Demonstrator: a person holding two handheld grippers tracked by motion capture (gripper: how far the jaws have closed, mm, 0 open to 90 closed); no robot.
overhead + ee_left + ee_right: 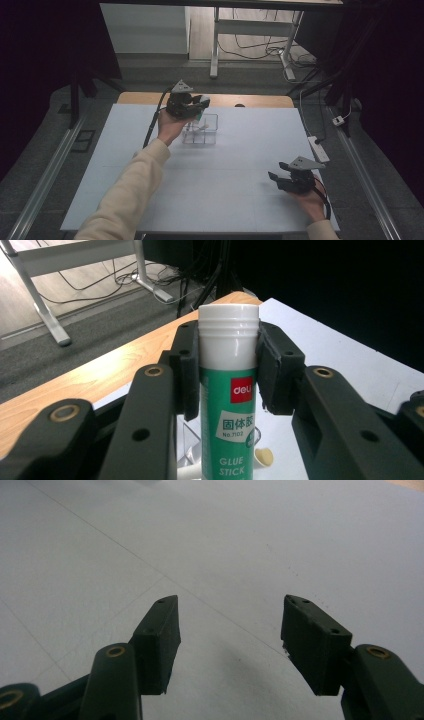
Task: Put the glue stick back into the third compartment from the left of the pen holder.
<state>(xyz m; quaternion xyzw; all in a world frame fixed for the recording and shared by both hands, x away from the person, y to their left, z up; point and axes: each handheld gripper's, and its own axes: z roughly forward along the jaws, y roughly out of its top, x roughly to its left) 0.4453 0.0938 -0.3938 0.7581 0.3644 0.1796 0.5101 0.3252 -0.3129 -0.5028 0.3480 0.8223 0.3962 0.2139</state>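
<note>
A green and white glue stick [229,385] with a white cap stands upright between the pads of my left gripper [227,370], which is shut on it just below the cap. In the high view the left gripper [196,106] hovers above the far left corner of a clear plastic organizer box [210,136]. The glue stick [201,107] shows there as a small white and green tip. Low over the table's near right part, my right gripper [275,179] is open with nothing between its jaws. Its two black pads [161,640] stand wide apart over bare tabletop.
The white table [225,195] has a wooden strip [260,101] along its far edge. A white power strip [318,148] lies at the right edge. Below the glue stick, the box holds small pale items [263,456]. Desk legs and cables [260,47] lie on the floor beyond.
</note>
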